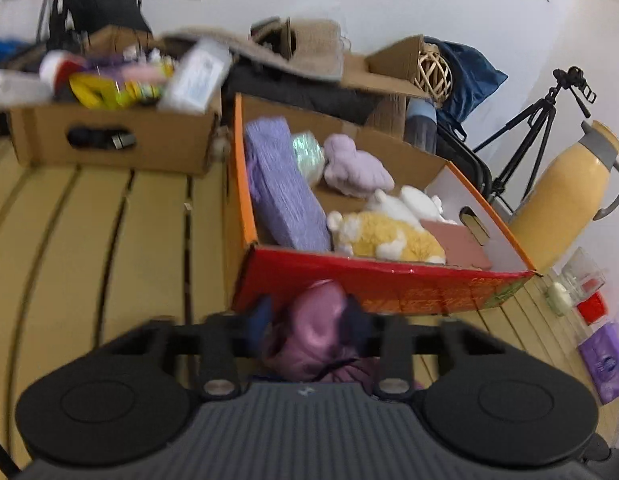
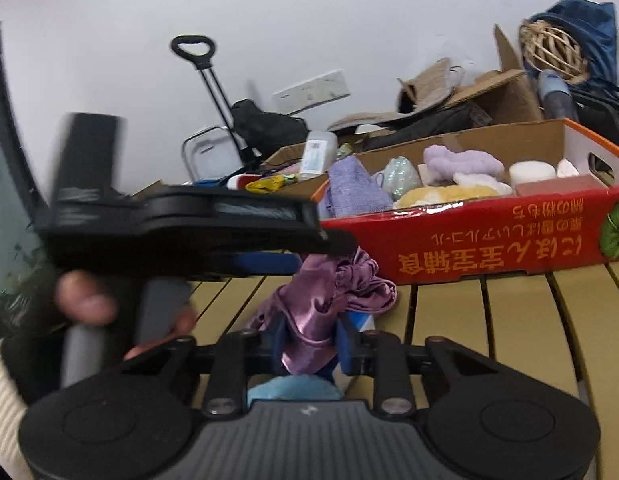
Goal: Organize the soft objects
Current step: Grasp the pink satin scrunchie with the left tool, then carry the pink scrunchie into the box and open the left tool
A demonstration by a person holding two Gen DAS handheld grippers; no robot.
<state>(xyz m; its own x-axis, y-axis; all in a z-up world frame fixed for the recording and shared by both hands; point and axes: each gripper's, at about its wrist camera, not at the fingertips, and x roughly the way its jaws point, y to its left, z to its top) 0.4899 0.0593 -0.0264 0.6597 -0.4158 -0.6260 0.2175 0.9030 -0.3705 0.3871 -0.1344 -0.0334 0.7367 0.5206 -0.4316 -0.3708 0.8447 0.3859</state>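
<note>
A shiny purple satin cloth (image 1: 315, 332) is pinched at one end by my left gripper (image 1: 309, 316), just in front of the red cardboard box (image 1: 389, 284). My right gripper (image 2: 309, 340) is shut on the other end of the same cloth (image 2: 321, 296), which hangs above the slatted table. The left gripper also shows in the right wrist view (image 2: 321, 240), held by a hand. The box (image 2: 469, 236) holds soft things: a purple towel (image 1: 281, 188), a lilac plush (image 1: 355, 166), a yellow-and-white plush (image 1: 389, 236), a white plush (image 1: 413, 200) and a pink sponge (image 1: 457, 240).
A brown carton (image 1: 109, 140) full of mixed items stands at the back left on the yellow slatted table (image 1: 109, 240). A yellow thermos jug (image 1: 565, 196), a tripod (image 1: 537, 120), small clear boxes (image 1: 585, 280) and a purple packet (image 1: 605, 364) are to the right. A blue item (image 2: 293, 390) lies under the right gripper.
</note>
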